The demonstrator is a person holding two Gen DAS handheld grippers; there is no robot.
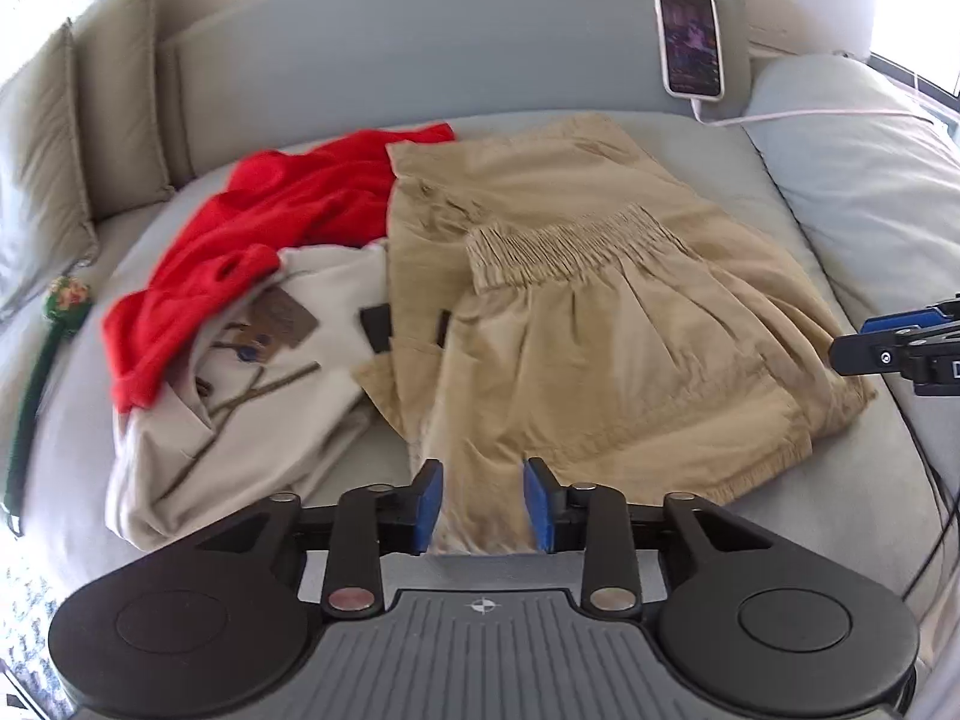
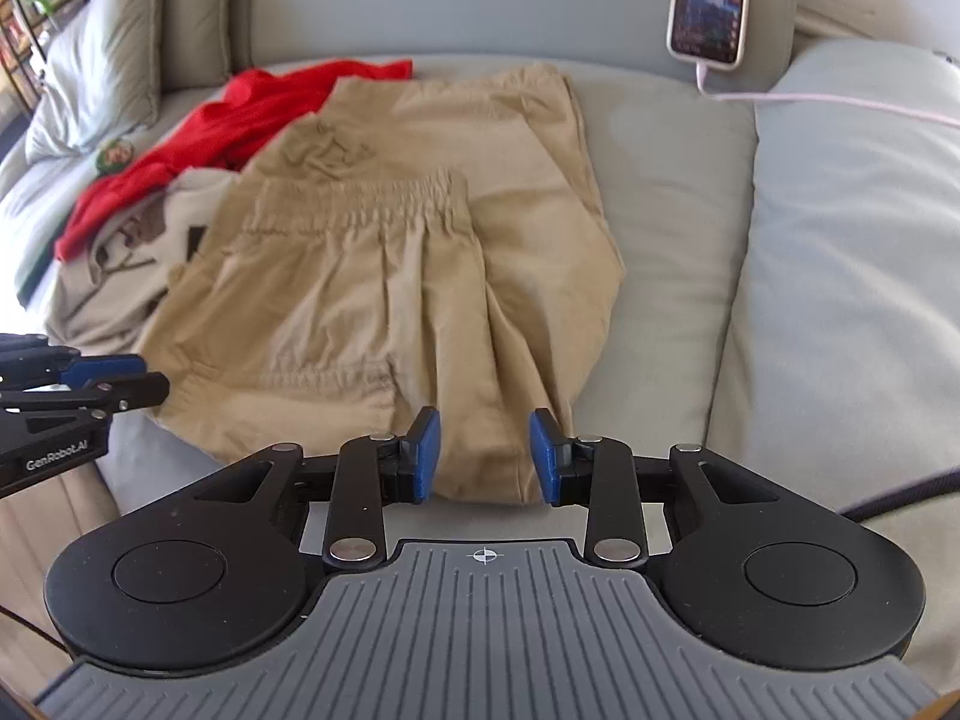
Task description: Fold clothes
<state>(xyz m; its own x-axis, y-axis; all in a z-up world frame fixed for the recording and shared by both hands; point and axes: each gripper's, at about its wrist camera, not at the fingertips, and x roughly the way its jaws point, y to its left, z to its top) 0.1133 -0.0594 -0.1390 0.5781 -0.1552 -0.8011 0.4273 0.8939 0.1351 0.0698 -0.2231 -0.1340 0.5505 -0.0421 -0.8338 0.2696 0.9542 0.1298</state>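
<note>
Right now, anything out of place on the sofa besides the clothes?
Yes: a phone leans upright against the backrest with its screen lit, its charging cable trailing across the right cushion. The khaki shorts lie clear of both.

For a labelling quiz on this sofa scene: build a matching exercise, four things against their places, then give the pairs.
Things:
1. khaki trousers
2. red garment
3. phone
4. cream garment

Places:
A. propped upright against the sofa backrest, cable plugged in
B. partly under the red one, left of the khaki
C. folded over, waistband on top, near edge between both grippers' blue pads
D. crumpled at the back left of the seat

Pairs: 1-C, 2-D, 3-A, 4-B
</note>
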